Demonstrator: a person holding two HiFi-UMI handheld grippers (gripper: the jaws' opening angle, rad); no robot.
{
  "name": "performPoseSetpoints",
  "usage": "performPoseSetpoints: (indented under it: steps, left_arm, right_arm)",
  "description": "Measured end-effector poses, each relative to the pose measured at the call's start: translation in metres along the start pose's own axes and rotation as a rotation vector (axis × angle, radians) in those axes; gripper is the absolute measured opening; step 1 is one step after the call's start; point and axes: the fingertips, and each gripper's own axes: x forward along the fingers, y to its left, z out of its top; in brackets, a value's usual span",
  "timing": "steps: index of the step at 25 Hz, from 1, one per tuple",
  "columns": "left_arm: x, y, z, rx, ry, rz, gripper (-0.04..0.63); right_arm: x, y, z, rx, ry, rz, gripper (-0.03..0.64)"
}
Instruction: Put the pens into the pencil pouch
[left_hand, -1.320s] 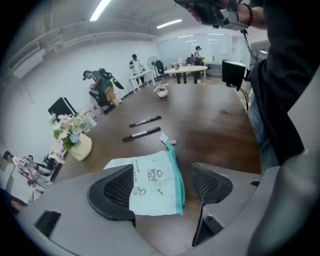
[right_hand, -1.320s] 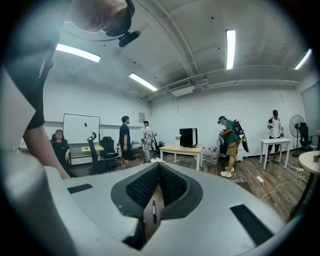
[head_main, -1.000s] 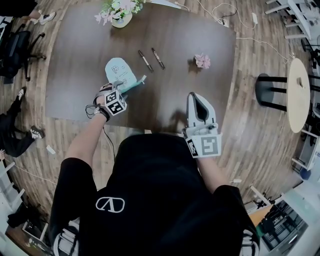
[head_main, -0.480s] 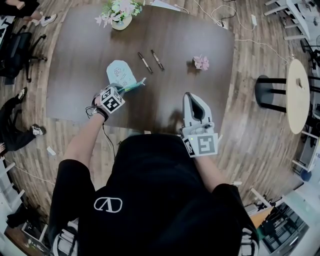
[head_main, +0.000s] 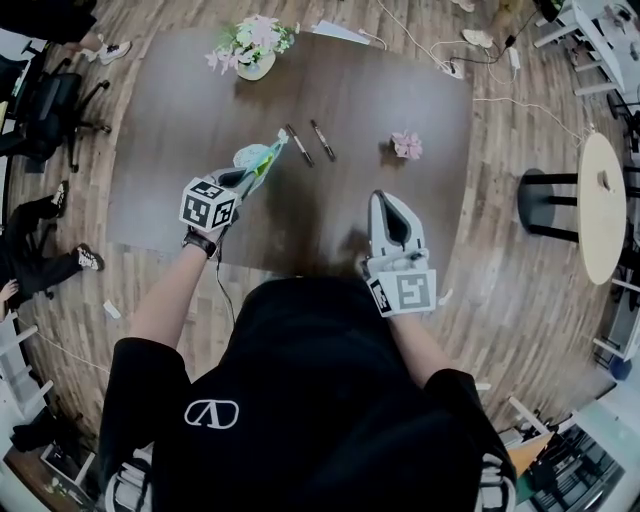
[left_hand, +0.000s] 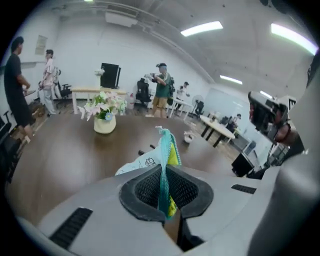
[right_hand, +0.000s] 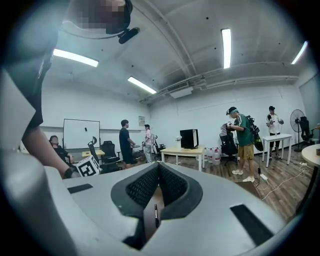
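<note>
**Jaws pinching pencil pouch (left_hand: 166, 150), pens (head_main: 298, 146) waiting**

Above the dark table (head_main: 400, 90), the left gripper (left_hand: 165, 195) is clenching the teal pouch's edge and holding it aloft. The right gripper (right_hand: 157, 187) is hovering clenched, empty. Readying the pouch seems the step underway; next, its mouth is probably needing spreading.

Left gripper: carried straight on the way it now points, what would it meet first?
The left gripper, shut on the pencil pouch, points down across the table toward the two pens. It would likely meet the table near those pens first, though depth is hard to judge.
</note>
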Motion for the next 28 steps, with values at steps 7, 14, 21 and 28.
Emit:
performPoseSetpoints:
  steps: [7, 14, 21, 28]
  left_arm:
    - [-0.042, -0.025, 0.045, -0.209, -0.246, 0.023, 0.015]
    - [-0.067, -0.044, 0.054, -0.364, -0.415, 0.055, 0.015]
    - [-0.071, -0.055, 0.050, -0.371, -0.424, 0.055, 0.015]
    - [-0.075, -0.063, 0.040, -0.387, -0.421, 0.060, 0.015]
  right_arm:
    - [0.009, -0.005, 0.003, 0.012, -0.017, 0.007, 0.000]
    - [0.015, -0.006, 0.003, 0.017, -0.020, 0.009, 0.000]
    - [0.016, 0.000, 0.008, -0.005, -0.028, 0.027, 0.000]
    - [0.038, 0.004, 0.020, -0.072, -0.050, 0.042, 0.364]
